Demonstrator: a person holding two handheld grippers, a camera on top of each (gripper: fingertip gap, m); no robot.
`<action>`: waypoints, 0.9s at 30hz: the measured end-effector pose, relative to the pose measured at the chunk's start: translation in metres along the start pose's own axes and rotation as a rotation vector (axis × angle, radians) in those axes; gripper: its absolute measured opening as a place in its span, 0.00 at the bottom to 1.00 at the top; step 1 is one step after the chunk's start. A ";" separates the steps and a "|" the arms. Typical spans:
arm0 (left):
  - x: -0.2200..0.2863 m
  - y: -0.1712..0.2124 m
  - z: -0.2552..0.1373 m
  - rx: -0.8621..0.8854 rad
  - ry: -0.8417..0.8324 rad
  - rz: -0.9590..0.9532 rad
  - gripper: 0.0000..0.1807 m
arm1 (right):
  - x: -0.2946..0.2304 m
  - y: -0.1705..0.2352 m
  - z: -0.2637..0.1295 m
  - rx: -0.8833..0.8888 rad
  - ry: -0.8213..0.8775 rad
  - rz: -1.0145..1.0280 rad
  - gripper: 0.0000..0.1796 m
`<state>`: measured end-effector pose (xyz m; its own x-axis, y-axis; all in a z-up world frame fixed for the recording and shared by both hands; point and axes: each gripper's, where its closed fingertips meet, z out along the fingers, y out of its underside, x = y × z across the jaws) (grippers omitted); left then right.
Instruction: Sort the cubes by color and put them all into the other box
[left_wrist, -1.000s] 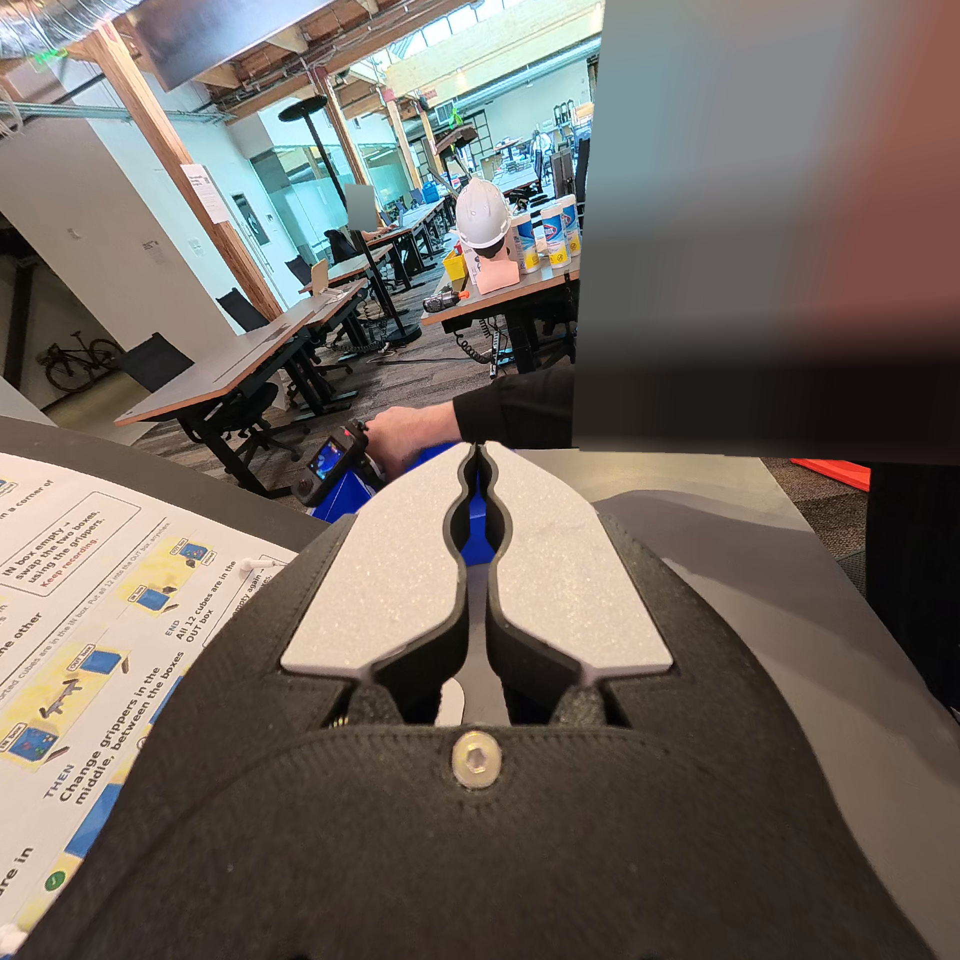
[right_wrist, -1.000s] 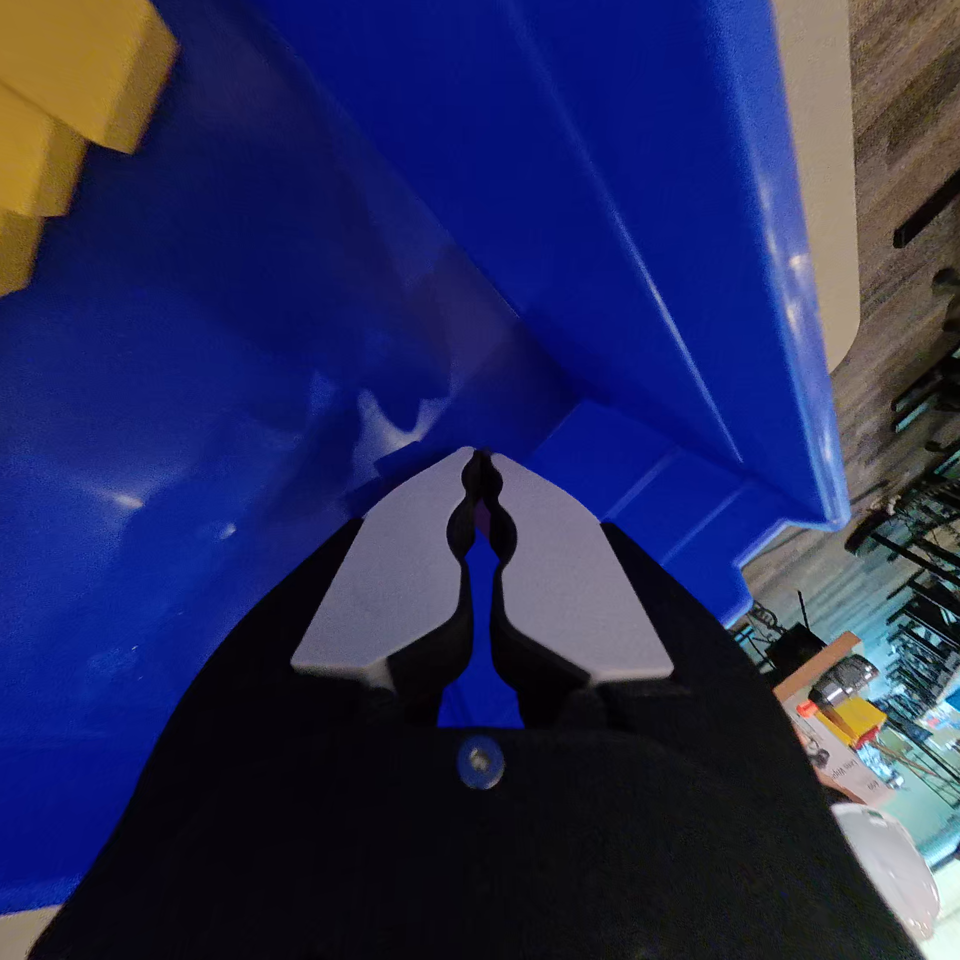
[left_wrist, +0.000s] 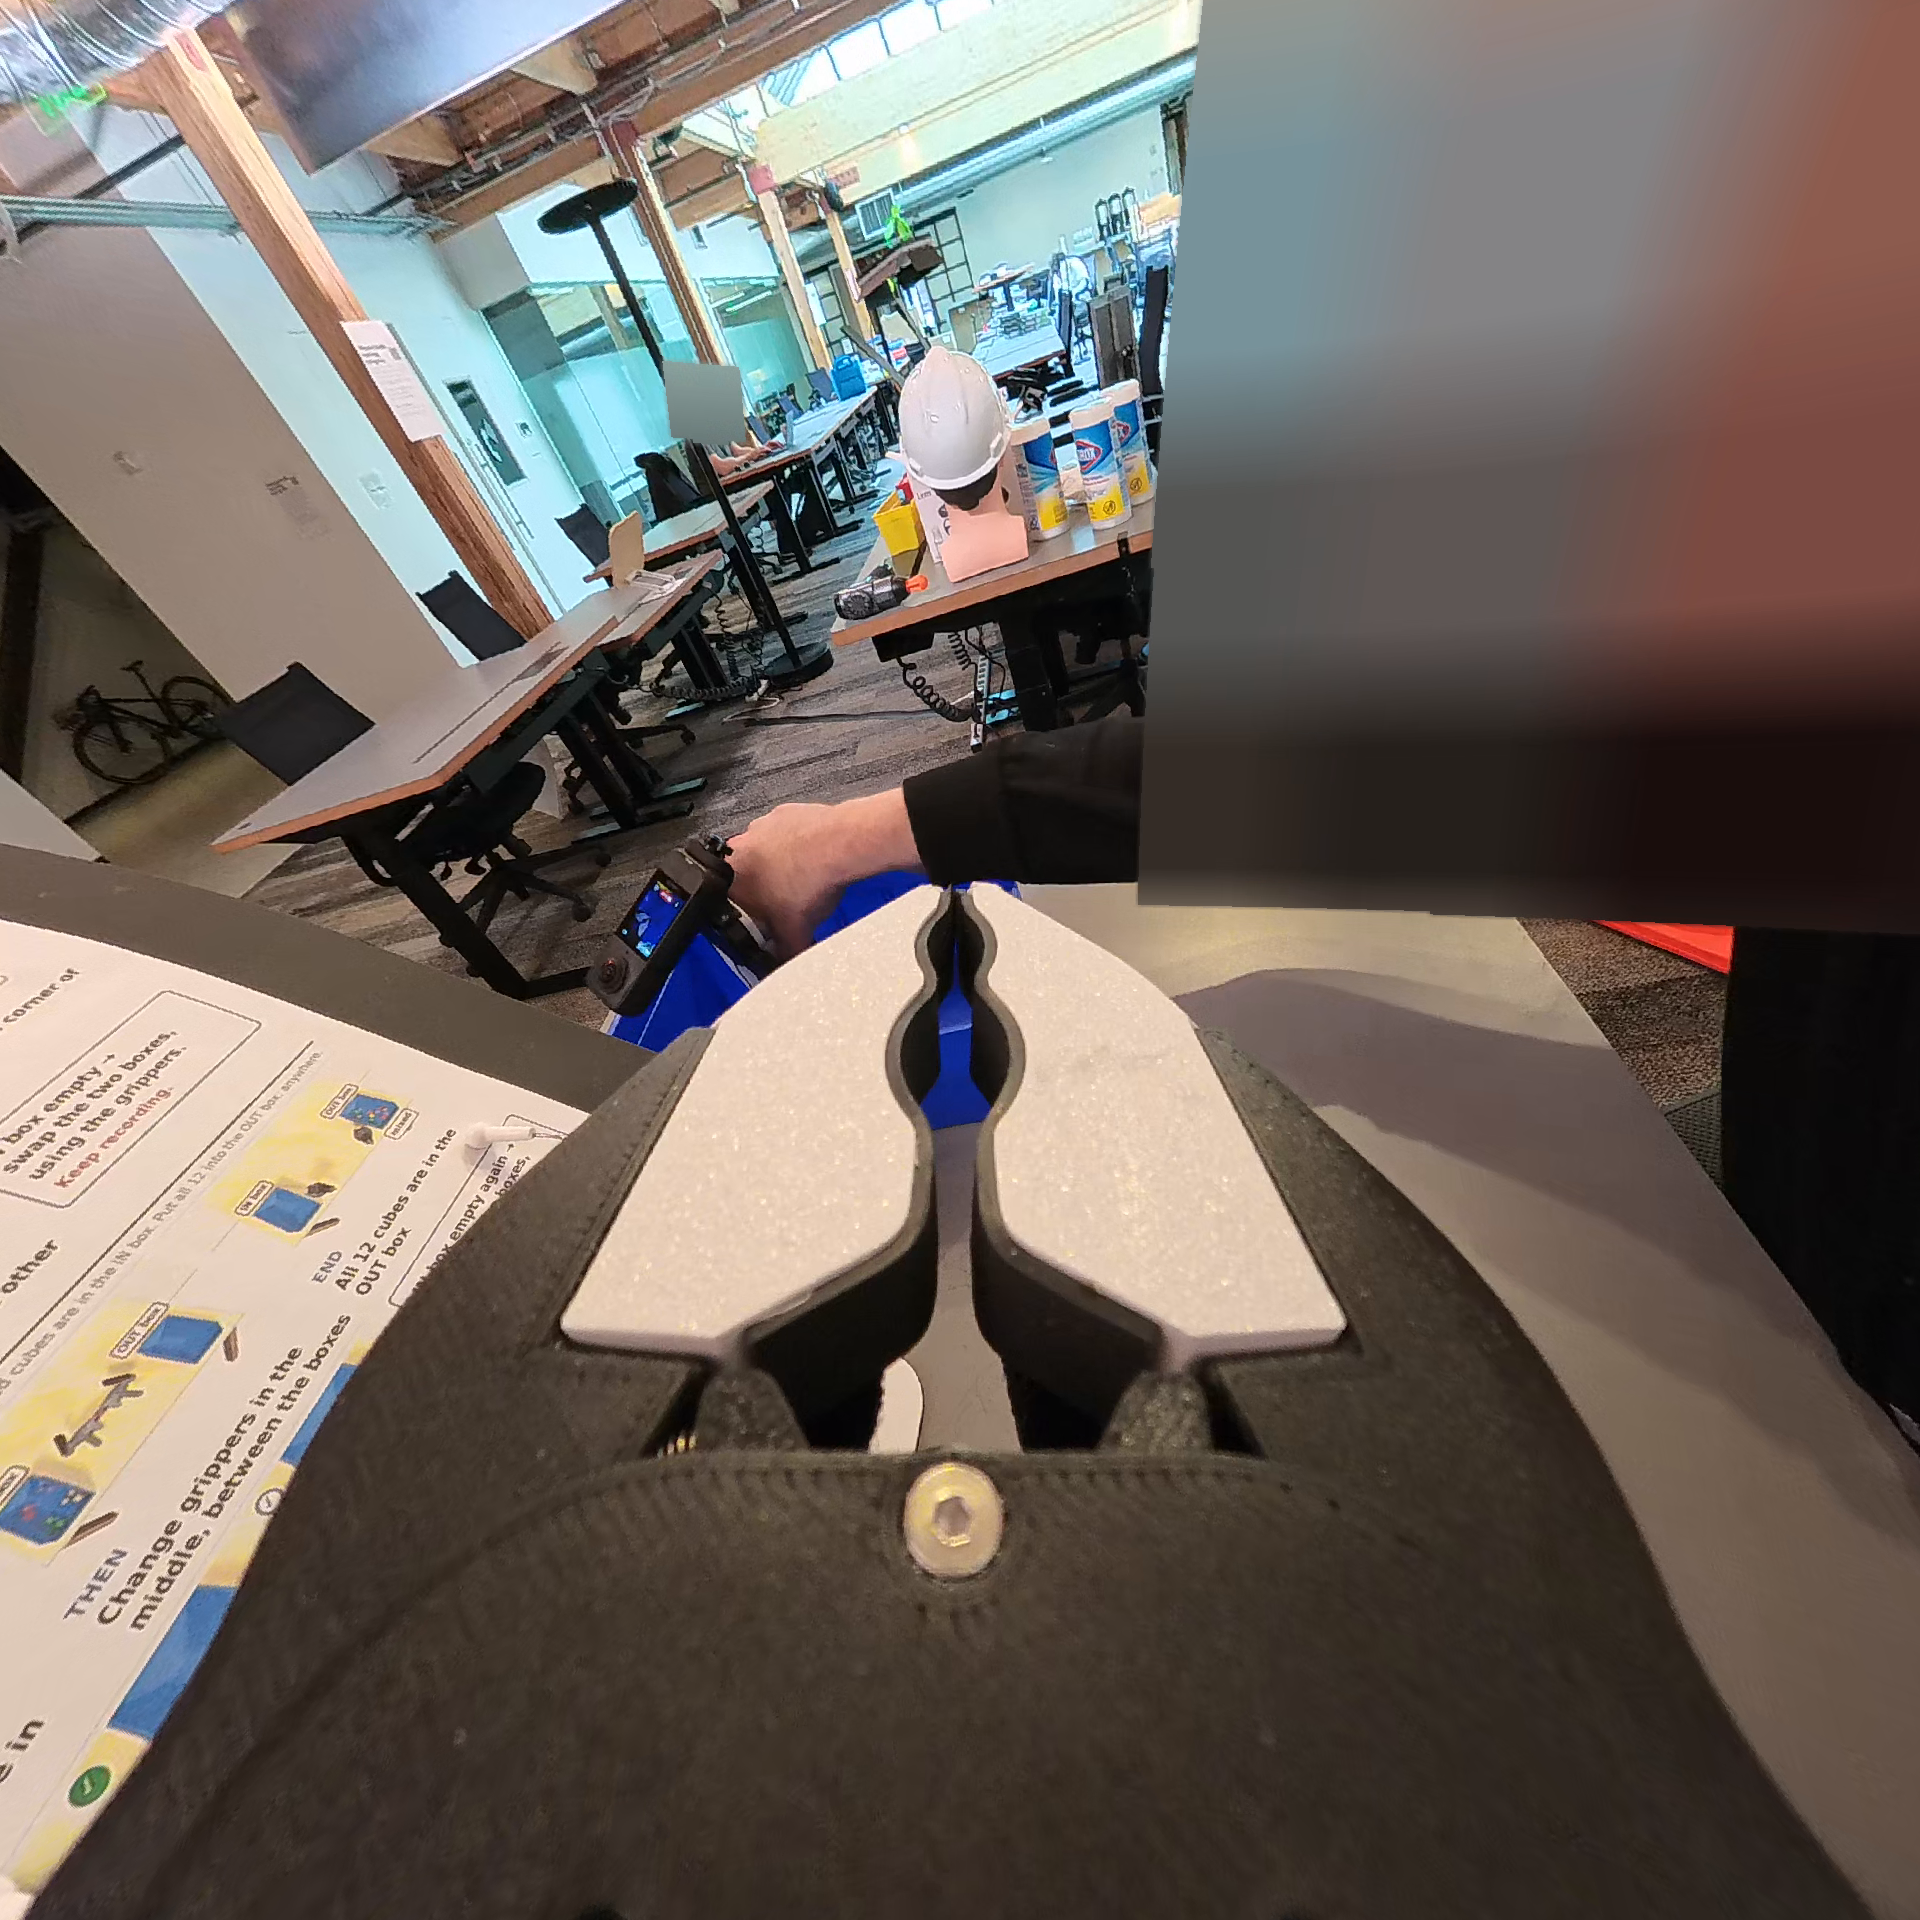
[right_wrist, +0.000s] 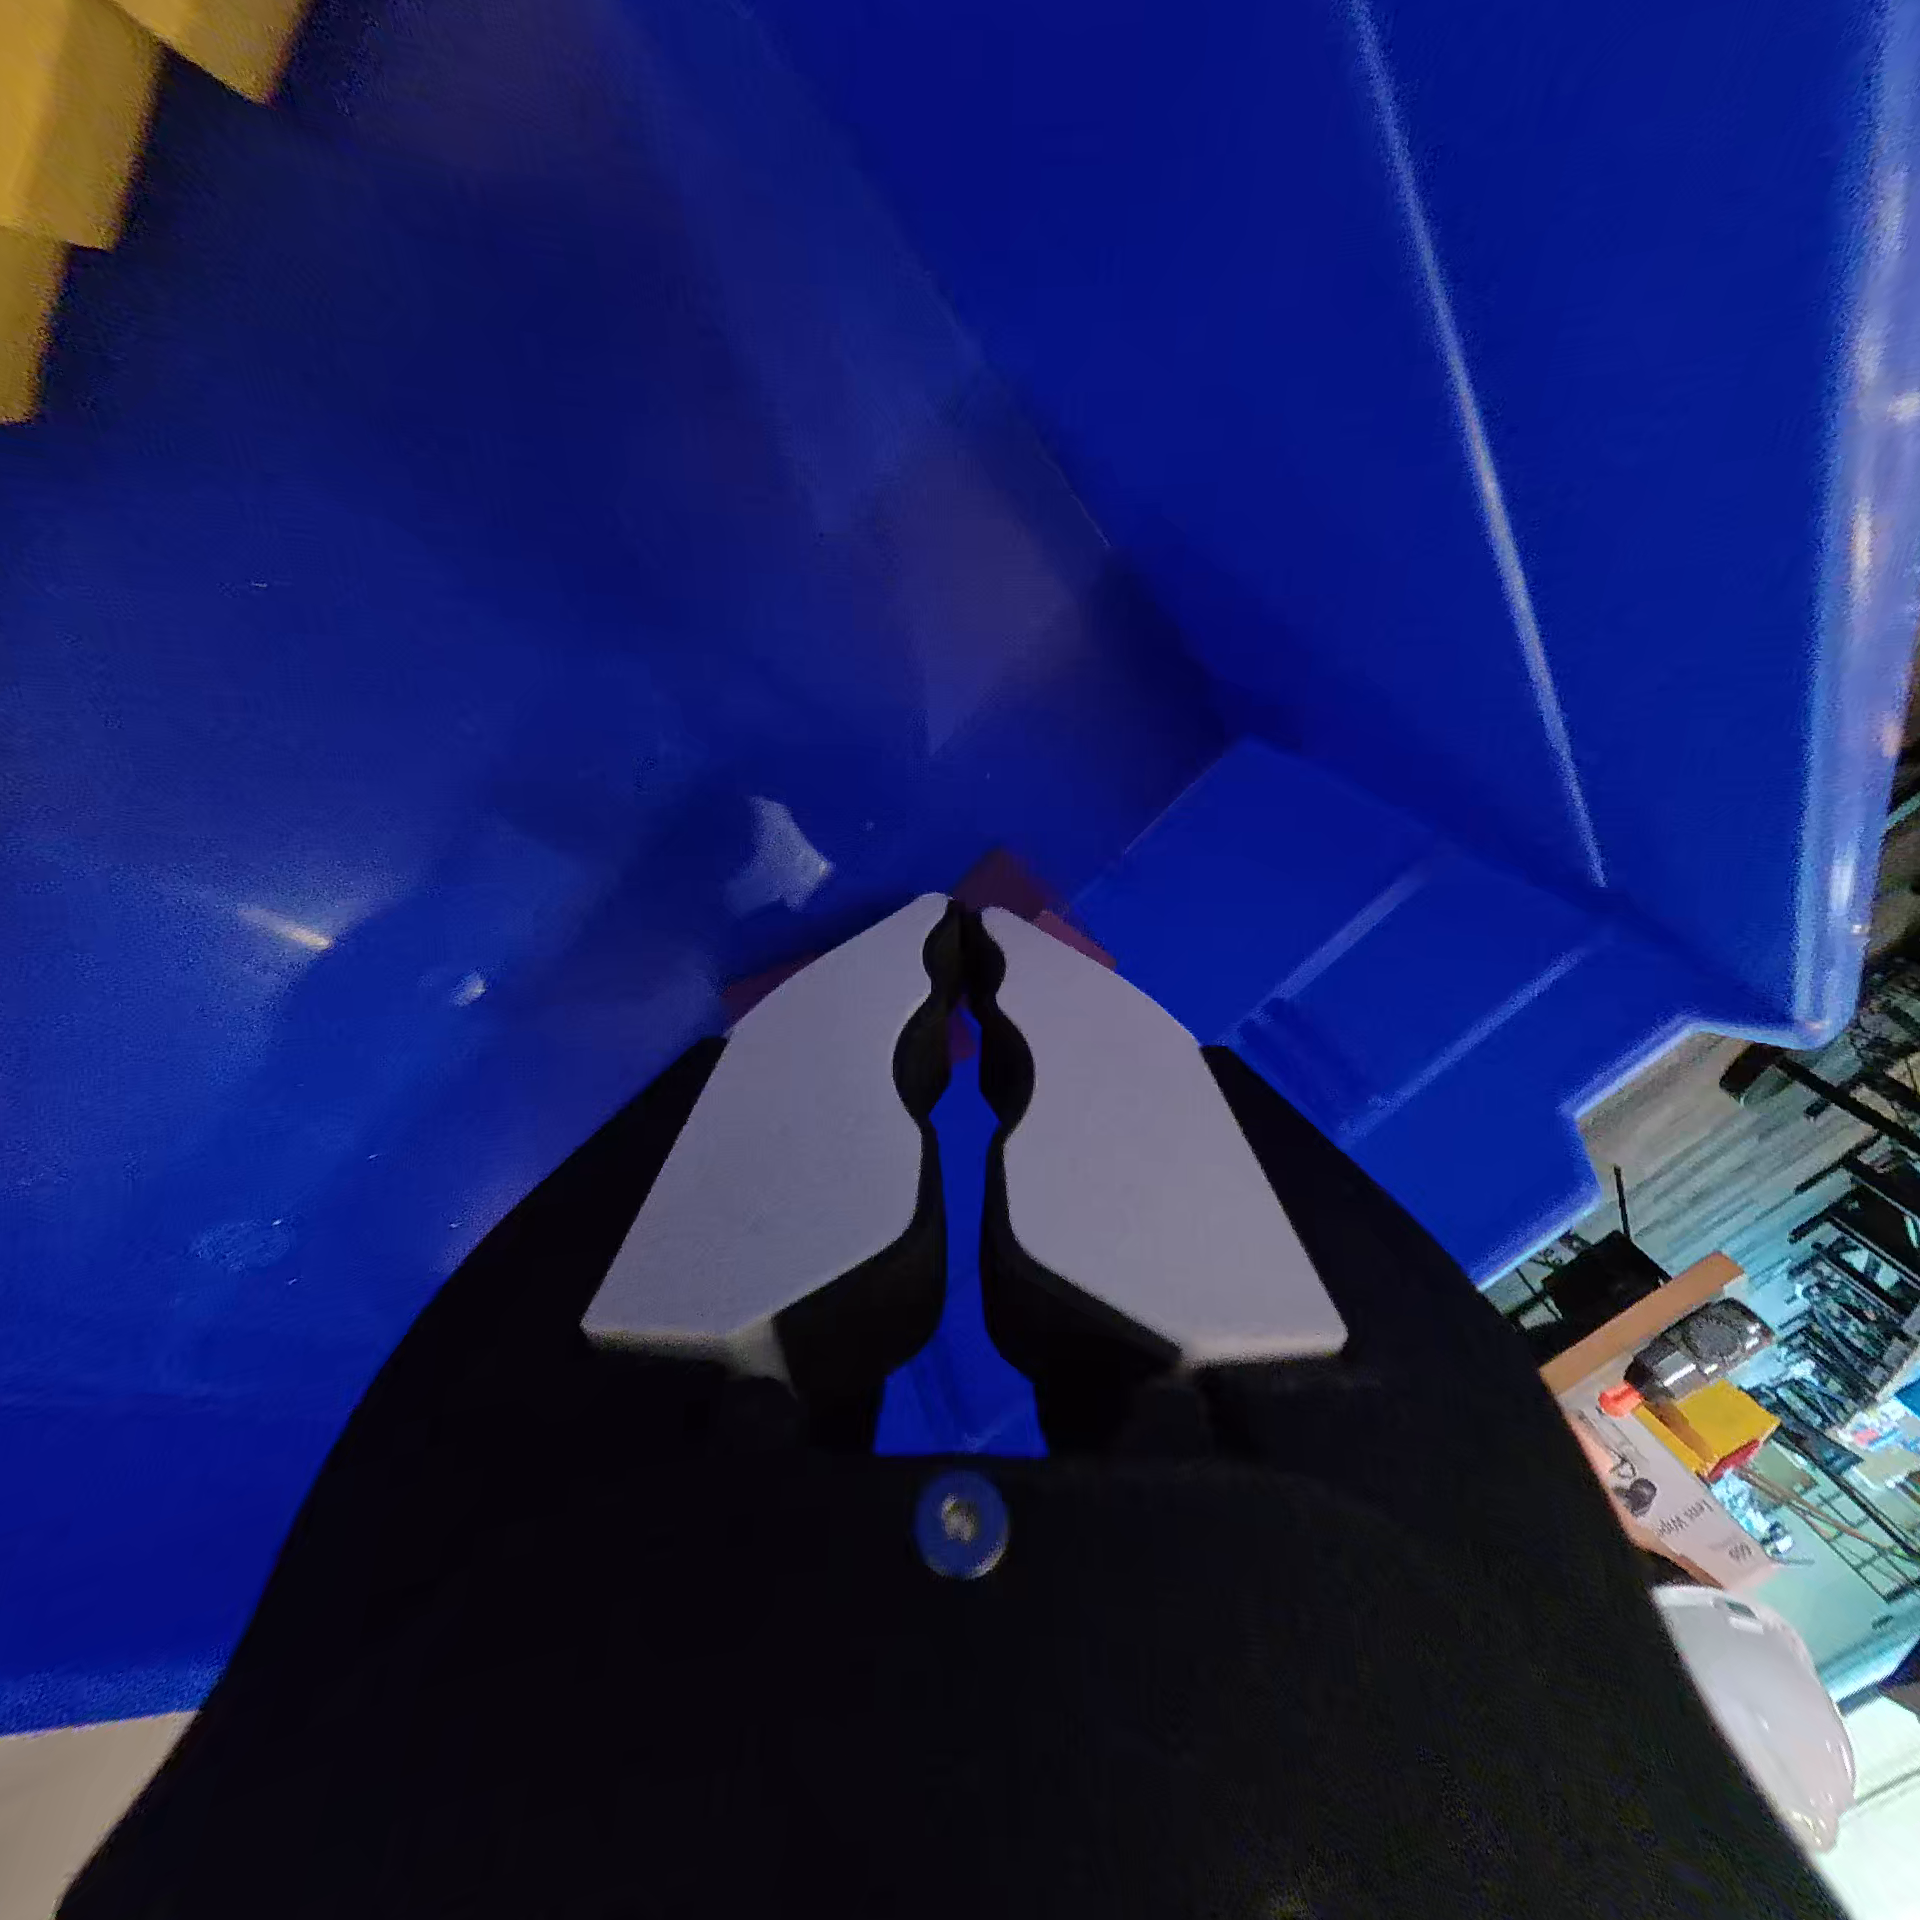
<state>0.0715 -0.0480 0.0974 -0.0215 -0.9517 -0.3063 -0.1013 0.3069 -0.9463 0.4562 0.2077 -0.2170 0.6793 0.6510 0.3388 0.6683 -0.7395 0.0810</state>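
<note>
Blue box (right_wrist: 1351, 520): right gripper (right_wrist: 964, 920) deep inside, clenched, empty.
Purple cube (right_wrist: 1023, 899): just beyond its tips.
Left gripper (left_wrist: 954, 914): clenched, empty, above table (left_wrist: 1455, 1091).

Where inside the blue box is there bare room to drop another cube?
The blue box floor is bare across the middle, between the yellow cubes crowding the upper left and the purple cube at the shut right gripper near the corner.
</note>
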 end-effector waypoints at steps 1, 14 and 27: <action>0.000 0.000 0.000 0.001 0.001 0.000 0.00 | 0.000 0.002 0.003 -0.015 -0.004 0.003 0.00; 0.001 -0.001 -0.001 0.002 0.002 0.002 0.00 | -0.040 0.009 -0.010 0.014 -0.125 -0.066 0.00; 0.001 0.000 0.000 -0.003 0.007 0.000 0.00 | -0.033 0.028 0.004 -0.066 -0.086 -0.069 0.00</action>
<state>0.0719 -0.0493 0.0966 -0.0281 -0.9516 -0.3061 -0.1047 0.3073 -0.9458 0.4533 0.1663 -0.2293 0.6582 0.7107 0.2485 0.6945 -0.7005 0.1639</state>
